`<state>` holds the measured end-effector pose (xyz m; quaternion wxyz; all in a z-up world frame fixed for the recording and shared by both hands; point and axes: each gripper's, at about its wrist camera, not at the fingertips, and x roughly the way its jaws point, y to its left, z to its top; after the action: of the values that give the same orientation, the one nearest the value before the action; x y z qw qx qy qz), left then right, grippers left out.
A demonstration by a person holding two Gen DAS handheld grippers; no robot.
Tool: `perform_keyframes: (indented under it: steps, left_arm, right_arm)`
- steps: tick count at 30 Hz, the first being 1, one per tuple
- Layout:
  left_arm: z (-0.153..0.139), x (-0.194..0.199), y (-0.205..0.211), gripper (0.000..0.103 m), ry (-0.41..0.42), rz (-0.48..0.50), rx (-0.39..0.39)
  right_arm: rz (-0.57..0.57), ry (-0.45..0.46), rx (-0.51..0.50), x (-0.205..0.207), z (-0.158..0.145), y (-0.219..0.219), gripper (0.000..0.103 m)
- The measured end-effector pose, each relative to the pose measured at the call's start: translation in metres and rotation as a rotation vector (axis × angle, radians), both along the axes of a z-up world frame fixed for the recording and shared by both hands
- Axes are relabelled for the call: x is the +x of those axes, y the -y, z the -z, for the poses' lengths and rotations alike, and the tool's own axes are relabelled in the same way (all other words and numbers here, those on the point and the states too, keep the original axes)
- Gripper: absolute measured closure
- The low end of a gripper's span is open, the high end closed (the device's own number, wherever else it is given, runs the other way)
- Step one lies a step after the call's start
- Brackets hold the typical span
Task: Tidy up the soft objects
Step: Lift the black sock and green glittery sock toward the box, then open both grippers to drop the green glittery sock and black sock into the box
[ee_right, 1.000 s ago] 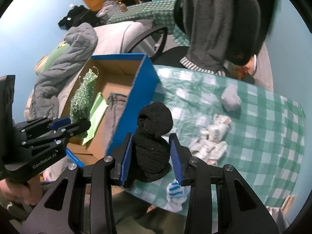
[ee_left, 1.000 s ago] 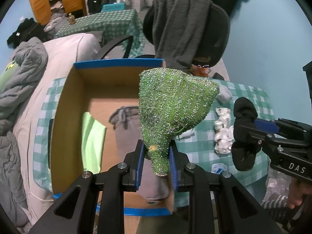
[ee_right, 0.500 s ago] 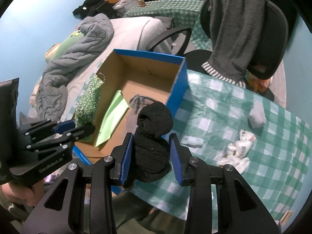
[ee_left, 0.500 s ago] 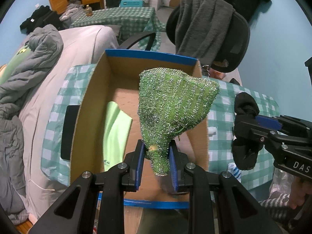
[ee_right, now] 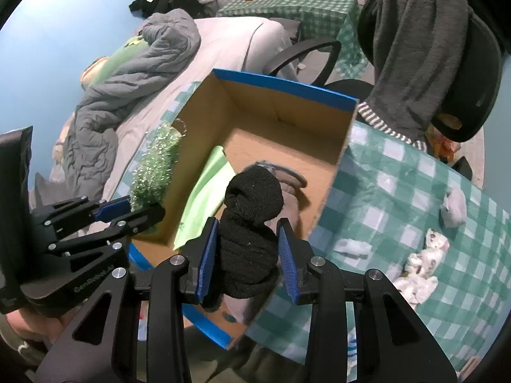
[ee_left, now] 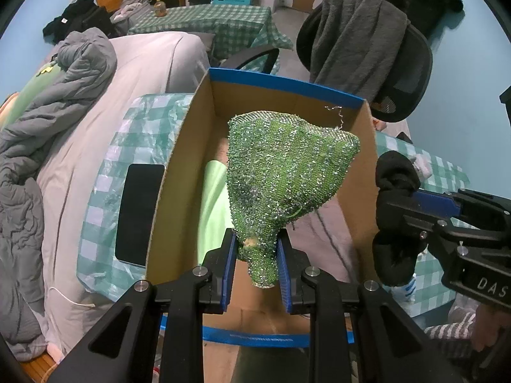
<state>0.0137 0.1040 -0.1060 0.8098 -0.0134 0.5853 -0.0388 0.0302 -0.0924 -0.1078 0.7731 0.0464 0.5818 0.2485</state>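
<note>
I am over a table spread with a green-and-white checked plastic cloth [ee_right: 399,198], crinkled and glossy, in a blue-walled room. A bed with a rumpled grey quilt [ee_left: 38,146] lies alongside, and a black office chair [ee_right: 472,73] draped with a fuzzy grey garment stands behind. On the cloth sits an open cardboard box [ee_left: 188,146] with blue-taped rims; a folded lime-green cloth [ee_right: 204,201] and a grey garment lie inside. My left gripper [ee_left: 257,258] is clamped on the narrow end of a green, sparkly knitted scourer [ee_left: 287,172] — fan-shaped, held above the box. My right gripper [ee_right: 247,255] squeezes a black rolled sock bundle [ee_right: 252,223], soft and knobbly, over the box's near corner. Small white and grey sock bundles [ee_right: 421,261] lie scattered on the cloth.
</note>
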Motion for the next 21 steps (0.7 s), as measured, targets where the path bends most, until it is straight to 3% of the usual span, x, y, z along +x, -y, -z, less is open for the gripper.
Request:
perform_keyframes:
  steps: [12, 16, 18, 20, 21]
  left_arm:
    - [0.016, 0.013, -0.016, 0.077, -0.056, 0.002, 0.014]
    - [0.017, 0.014, -0.018, 0.071, -0.063, -0.005, 0.015]
    - [0.018, 0.014, -0.019, 0.064, -0.073, -0.013, 0.011]
    - [0.018, 0.013, -0.019, 0.062, -0.072, -0.012, 0.012]
    - [0.018, 0.013, -0.019, 0.062, -0.073, -0.011, 0.017]
  right_arm:
    - [-0.008, -0.052, -0.014, 0.012, 0.014, -0.022, 0.065]
    - [-0.001, -0.06, -0.004, 0.015, 0.013, -0.023, 0.065]
    - [0.002, -0.067, -0.001, 0.016, 0.013, -0.023, 0.059]
    - [0.01, -0.062, 0.0, 0.016, 0.012, -0.022, 0.044]
    - [0.014, -0.056, -0.003, 0.017, 0.011, -0.022, 0.044]
